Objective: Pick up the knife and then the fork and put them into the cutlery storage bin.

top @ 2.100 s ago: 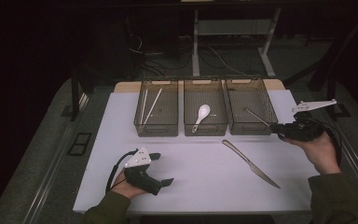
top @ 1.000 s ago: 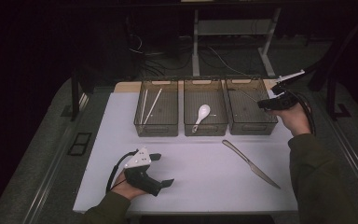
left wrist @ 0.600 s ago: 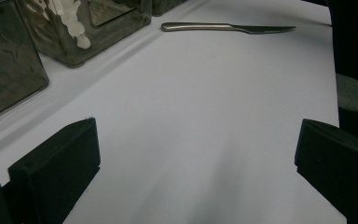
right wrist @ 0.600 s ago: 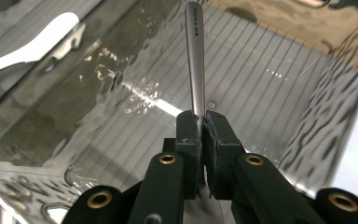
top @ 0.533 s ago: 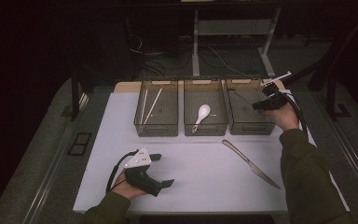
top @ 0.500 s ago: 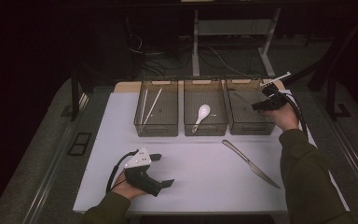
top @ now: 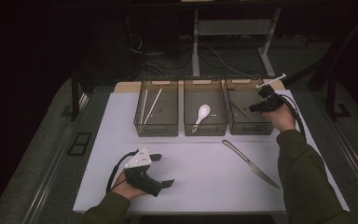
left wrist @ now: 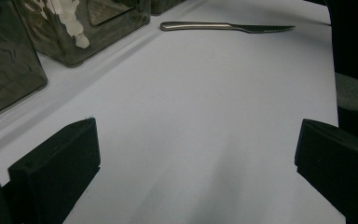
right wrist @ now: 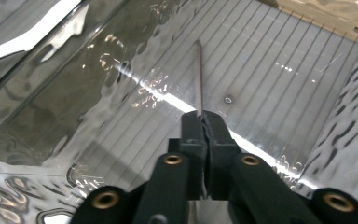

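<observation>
Right gripper clamped on a thin metal utensil (type unclear), its shaft reaching ahead into the right-hand bin, left gripper wide open.

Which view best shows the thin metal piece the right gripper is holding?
The right gripper view: the thin metal piece sticks out from the shut right gripper over the floor of the right bin. The high view shows it as a faint sliver inside that bin.

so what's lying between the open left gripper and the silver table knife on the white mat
Nothing: between the left gripper and the silver table knife, bare white mat in the left gripper view.
</observation>
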Demonstrator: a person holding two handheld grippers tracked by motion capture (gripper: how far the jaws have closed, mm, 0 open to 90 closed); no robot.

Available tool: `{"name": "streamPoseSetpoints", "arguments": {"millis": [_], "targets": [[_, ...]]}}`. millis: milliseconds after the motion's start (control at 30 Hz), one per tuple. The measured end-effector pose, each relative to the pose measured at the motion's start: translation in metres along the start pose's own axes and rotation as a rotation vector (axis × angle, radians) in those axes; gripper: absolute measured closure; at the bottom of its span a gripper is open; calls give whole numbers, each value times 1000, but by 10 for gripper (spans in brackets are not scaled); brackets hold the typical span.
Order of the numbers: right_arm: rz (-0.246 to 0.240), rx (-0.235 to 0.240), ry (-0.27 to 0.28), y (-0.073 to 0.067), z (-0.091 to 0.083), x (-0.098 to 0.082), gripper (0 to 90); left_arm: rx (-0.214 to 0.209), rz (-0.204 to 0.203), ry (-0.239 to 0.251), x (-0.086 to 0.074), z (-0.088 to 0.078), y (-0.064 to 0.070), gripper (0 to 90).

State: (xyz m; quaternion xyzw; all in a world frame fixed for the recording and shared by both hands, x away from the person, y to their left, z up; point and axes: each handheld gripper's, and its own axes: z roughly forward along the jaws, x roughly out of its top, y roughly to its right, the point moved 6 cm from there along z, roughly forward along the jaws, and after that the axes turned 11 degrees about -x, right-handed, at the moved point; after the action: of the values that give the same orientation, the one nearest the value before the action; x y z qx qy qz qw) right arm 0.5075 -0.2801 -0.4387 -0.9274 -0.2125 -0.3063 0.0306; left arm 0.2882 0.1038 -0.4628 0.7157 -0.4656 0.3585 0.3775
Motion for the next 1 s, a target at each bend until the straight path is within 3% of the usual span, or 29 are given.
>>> {"name": "streamPoseSetpoints", "arguments": {"millis": [200, 500, 600, 1000], "targets": [[24, 11, 23, 3, -6, 1, 681, 0, 0, -1, 0, 0, 0, 0], [74, 68, 133, 4, -33, 3, 479, -1, 4, -5, 0, 0, 1, 0], [65, 71, 173, 3, -44, 1, 440, -1, 4, -5, 0, 0, 1, 0], [56, 102, 241, -11, -82, -12, 337, 1, 3, -3, 0, 1, 1, 0]]}}
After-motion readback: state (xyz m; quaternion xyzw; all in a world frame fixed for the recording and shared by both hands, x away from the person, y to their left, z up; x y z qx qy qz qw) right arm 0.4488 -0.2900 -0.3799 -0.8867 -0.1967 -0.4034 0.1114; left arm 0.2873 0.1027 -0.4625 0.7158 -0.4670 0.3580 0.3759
